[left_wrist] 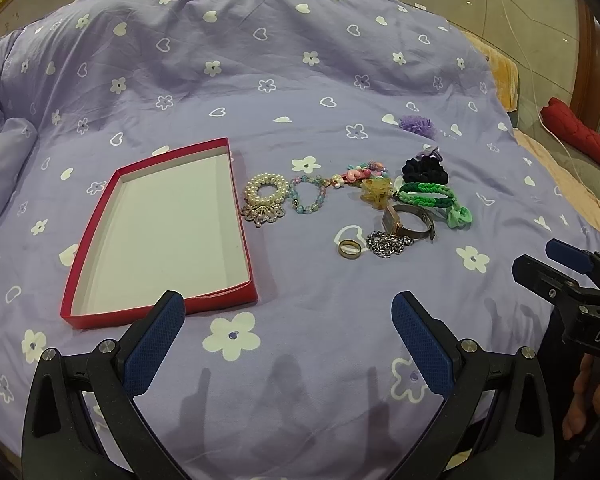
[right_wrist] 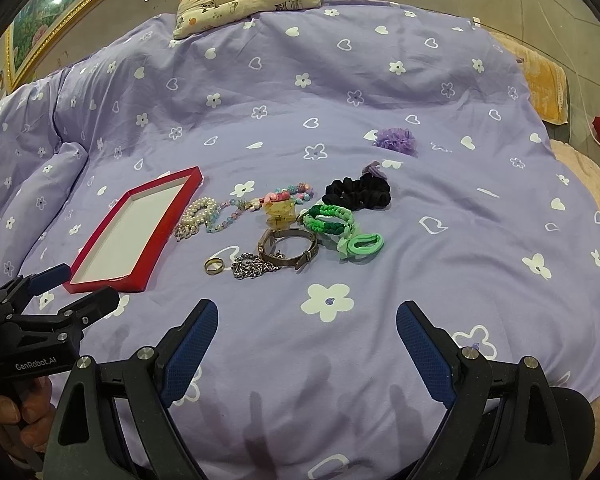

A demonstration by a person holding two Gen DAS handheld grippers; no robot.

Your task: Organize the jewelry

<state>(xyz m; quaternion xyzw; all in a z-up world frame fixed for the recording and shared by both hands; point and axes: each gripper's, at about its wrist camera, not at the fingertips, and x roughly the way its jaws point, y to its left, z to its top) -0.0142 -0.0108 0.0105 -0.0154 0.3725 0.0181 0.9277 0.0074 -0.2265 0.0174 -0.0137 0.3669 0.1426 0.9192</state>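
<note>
Metal chain (right_wrist: 252, 267) lies slack beside the ring (right_wrist: 213, 265); pinch its bunched middle. Your left claw (left_wrist: 288, 312) and right claw (right_wrist: 307, 320) stand wide, empty.

lilac flower-print cotton bed cover (left_wrist: 300, 92): matt, creased | red shallow cardboard box (left_wrist: 236, 216): matt, white paper lining | white pearl bead bracelet (left_wrist: 266, 190): glossy | gold metal ring (left_wrist: 349, 248): polished | silver metal chain (left_wrist: 388, 243): shiny | black cloth scrunchie (left_wrist: 424, 172): matt | left tool (left_wrist: 288, 332) pads (left_wrist: 156, 344): blue, textured rubbery
</note>
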